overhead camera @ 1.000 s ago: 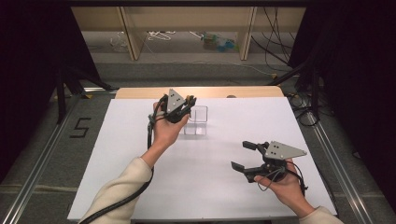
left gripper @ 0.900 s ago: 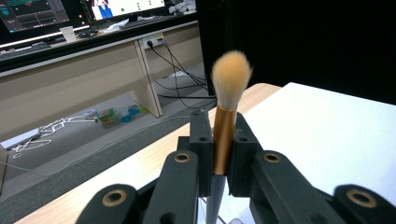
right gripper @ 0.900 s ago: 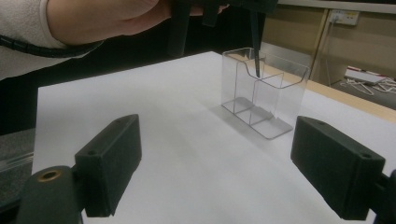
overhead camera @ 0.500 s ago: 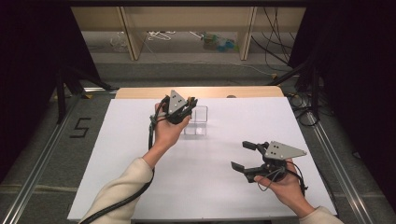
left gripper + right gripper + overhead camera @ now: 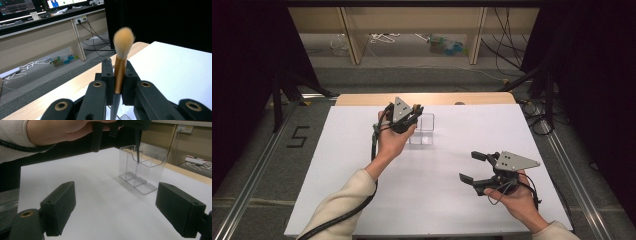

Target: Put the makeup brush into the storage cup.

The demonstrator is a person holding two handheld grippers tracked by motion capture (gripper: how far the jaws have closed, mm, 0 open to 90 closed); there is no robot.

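My left gripper is shut on a makeup brush with a gold ferrule and tan bristles pointing up. In the left gripper view the brush stands upright between the two pads. In the right gripper view its dark handle tip hangs down into a clear plastic holder with several compartments. The holder stands on the white table, just right of the left hand. My right gripper rests near the front right, open, with nothing between its jaws.
A wooden strip runs along the table's far edge. Beyond it lie cables and small items on the floor under a bench. Metal rails flank the table.
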